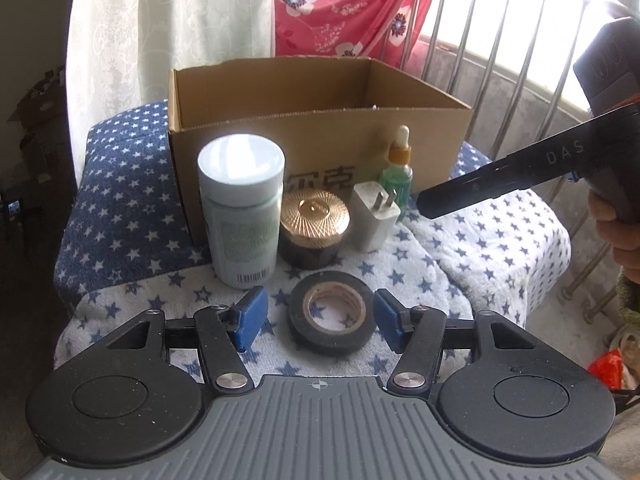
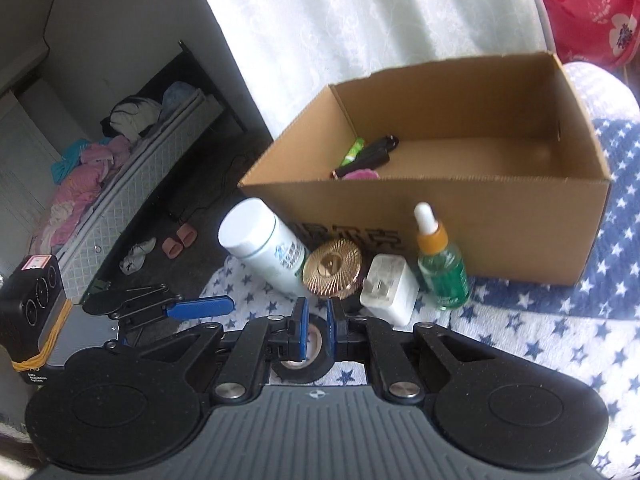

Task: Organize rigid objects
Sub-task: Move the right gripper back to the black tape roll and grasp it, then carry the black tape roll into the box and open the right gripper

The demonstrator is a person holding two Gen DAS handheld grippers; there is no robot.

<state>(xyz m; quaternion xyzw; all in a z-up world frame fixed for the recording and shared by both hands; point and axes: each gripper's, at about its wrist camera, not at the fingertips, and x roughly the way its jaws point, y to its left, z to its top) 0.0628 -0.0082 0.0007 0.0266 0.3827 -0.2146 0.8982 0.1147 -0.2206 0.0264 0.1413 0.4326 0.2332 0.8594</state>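
Note:
A black tape roll [image 1: 332, 316] lies flat on the star-patterned blanket, between the blue pads of my left gripper [image 1: 319, 319], which is open; the pads do not press on it. Behind it stand a white bottle [image 1: 240, 208], a gold-lidded jar [image 1: 314, 224], a white charger plug [image 1: 376, 216] and a green dropper bottle [image 1: 398, 168], all in front of an open cardboard box [image 1: 320, 136]. My right gripper [image 2: 316, 330] is shut with nothing in it and hovers over the tape roll [image 2: 304, 368]. In the left wrist view it comes in from the right [image 1: 426, 204].
The box [image 2: 500, 220] holds black tubes [image 2: 368, 152] plus a green and a pink item. A metal railing [image 1: 500, 80] and a floral cloth [image 1: 340, 8] stand behind it. The blanket [image 1: 132, 200] drops off at the left; a bed [image 2: 100, 184] and slippers [image 2: 180, 240] lie beyond.

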